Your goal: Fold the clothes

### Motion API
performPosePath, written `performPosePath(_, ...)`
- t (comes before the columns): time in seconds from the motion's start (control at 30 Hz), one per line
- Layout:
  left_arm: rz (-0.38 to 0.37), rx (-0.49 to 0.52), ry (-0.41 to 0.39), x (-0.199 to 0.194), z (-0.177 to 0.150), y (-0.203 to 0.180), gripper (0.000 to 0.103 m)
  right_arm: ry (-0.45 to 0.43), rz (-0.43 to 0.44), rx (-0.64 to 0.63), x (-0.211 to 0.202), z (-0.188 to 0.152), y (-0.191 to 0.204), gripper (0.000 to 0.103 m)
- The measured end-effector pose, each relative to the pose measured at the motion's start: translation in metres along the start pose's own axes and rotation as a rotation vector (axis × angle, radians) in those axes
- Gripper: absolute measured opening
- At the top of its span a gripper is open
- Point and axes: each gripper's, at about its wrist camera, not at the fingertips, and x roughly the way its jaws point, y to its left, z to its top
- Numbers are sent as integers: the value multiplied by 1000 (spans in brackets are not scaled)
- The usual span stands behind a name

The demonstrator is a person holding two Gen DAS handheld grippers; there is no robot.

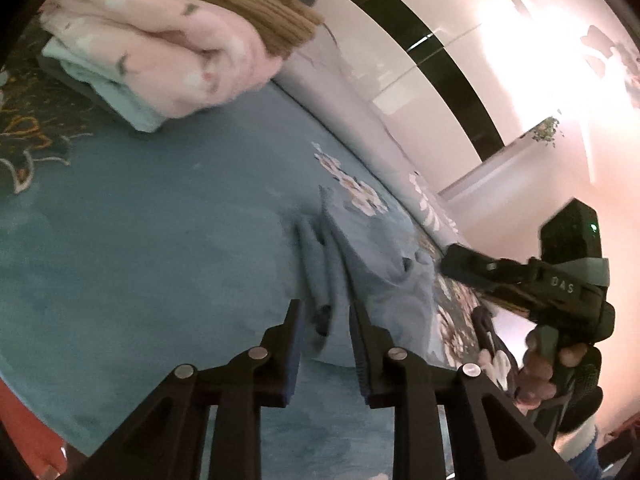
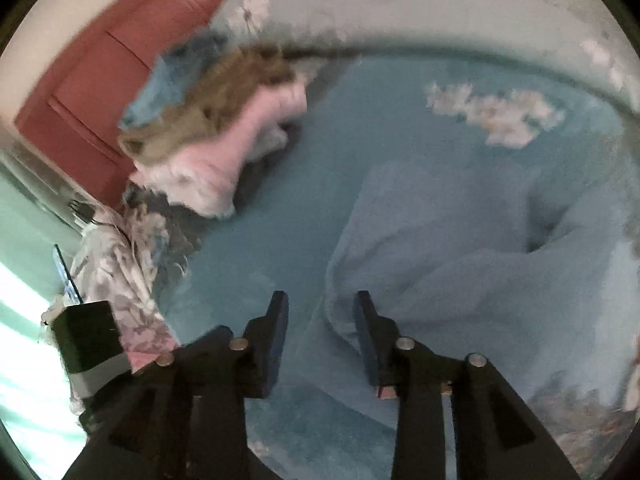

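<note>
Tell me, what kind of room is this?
Probably a bedroom. The clothes lie on a wide blue flowered bedspread, a stack of folded clothes sits on it, and a light blue garment is spread out for folding.

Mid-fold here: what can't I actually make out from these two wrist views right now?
- Left wrist: the right gripper tips are hidden by the light blue garment.
- Right wrist: the folded stack is motion-blurred, so layers are uncountable.
- Right wrist: the garment's far side is cut off by the frame edge.
</note>
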Motion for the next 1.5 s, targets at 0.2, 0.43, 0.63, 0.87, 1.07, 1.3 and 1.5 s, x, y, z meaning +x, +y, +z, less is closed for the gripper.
performPosePath(0.2,-46,181,62,23,21,-53,41,-106,-119,179,-56,-13,-81,39)
performPosePath(0.43,4,463,221,96,41,-114,56,-103,-71,421,-54,-22,-167,39)
performPosePath(0.63,80,547,348,140,41,-120,56,-94,-25,528,-28,-2,-211,39)
performPosePath(0.87,108,623,416,158,24,-132,46,-23,-85,456,-11,33,-201,39)
performPosePath(1.07,107,653,387,150,11,-142,11,68,-145,471,11,46,-202,39)
performPosePath(1.3,-4,668,306,94,2,-157,9,30,-127,450,-4,44,-194,6)
performPosePath(1.5,-85,529,192,33,11,-124,9,-48,-102,290,-37,67,-127,6)
